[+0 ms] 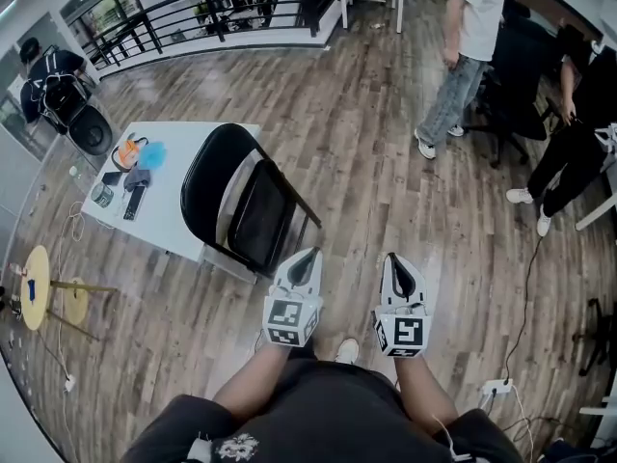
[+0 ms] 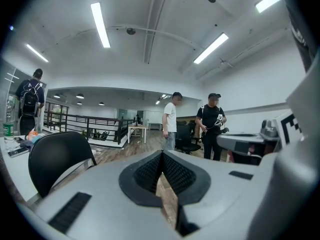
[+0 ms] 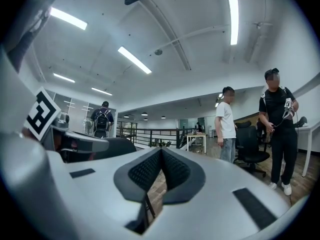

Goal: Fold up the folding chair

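At the far left of the head view a small round yellow table stands on the wooden floor, and beyond it a person with a backpack stands by the railing. Next comes the white surface, carrying an orange item, a blue cloth and a dark remote. The black folding chair stands upright on the floor, just beside the surface's right-hand edge. Its rounded back is toward the surface and its seat panel faces the lower right, toward the wearer. In this view its long axis slants from the top of the back at upper left down to the legs at lower right. How far down the seat is cannot be made out. The left tool is held in front of the wearer's body, its tip near the chair's nearest leg but apart from it. Its jaws are pressed together with nothing between them. The left gripper view shows the same left tool pointing about level, with the chair's back at its left. The right tool sits just beside it, parallel, jaws likewise closed on nothing, as the right gripper view confirms. Farther right, well apart from the chair, stand a person in a white shirt and a person in black. A power strip lies on the floor at lower right.
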`<control>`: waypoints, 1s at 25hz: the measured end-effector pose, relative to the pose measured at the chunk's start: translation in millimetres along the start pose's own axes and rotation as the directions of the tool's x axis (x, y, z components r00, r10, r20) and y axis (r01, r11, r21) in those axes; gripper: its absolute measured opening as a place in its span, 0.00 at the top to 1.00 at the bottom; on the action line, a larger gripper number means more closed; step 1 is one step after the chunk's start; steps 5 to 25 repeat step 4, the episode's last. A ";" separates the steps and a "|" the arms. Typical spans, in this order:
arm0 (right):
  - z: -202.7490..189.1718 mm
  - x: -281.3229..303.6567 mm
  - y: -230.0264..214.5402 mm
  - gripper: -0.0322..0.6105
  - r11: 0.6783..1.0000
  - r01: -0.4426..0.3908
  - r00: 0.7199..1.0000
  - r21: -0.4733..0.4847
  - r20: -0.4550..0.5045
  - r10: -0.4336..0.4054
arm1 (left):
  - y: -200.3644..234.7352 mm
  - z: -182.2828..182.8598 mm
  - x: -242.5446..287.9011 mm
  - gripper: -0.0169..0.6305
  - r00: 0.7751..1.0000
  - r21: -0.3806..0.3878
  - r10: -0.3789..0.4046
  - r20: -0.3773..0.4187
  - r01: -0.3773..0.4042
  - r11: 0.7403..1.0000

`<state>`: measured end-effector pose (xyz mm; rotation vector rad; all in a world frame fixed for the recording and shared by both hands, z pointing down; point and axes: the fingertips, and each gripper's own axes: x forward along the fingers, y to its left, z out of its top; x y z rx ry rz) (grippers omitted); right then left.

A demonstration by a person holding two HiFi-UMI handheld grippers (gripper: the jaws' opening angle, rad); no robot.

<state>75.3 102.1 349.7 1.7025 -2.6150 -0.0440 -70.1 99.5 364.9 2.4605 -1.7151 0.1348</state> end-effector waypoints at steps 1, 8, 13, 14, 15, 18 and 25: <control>1.7 0.3 -0.4 0.93 1.000 0.002 1.000 -0.003 0.000 -0.002 | -0.2 1.6 0.7 0.97 1.000 0.001 0.000 0.000 0.000 1.000; 6.0 0.3 -2.0 0.93 1.000 0.006 1.000 -0.012 0.001 -0.006 | -2.5 3.9 3.0 0.97 1.000 0.006 -0.004 -0.007 0.004 1.000; 6.0 0.3 -2.0 0.93 1.000 0.006 1.000 -0.012 0.001 -0.006 | -2.5 3.9 3.0 0.97 1.000 0.006 -0.004 -0.007 0.004 1.000; 6.0 0.3 -2.0 0.93 1.000 0.006 1.000 -0.012 0.001 -0.006 | -2.5 3.9 3.0 0.97 1.000 0.006 -0.004 -0.007 0.004 1.000; 6.0 0.3 -2.0 0.93 1.000 0.006 1.000 -0.012 0.001 -0.006 | -2.5 3.9 3.0 0.97 1.000 0.006 -0.004 -0.007 0.004 1.000; 6.0 0.3 -2.0 0.93 1.000 0.006 1.000 -0.012 0.001 -0.006 | -2.5 3.9 3.0 0.97 1.000 0.006 -0.004 -0.007 0.004 1.000; 6.0 0.3 -2.0 0.93 1.000 0.006 1.000 -0.012 0.001 -0.006 | -2.5 3.9 3.0 0.97 1.000 0.006 -0.004 -0.007 0.004 1.000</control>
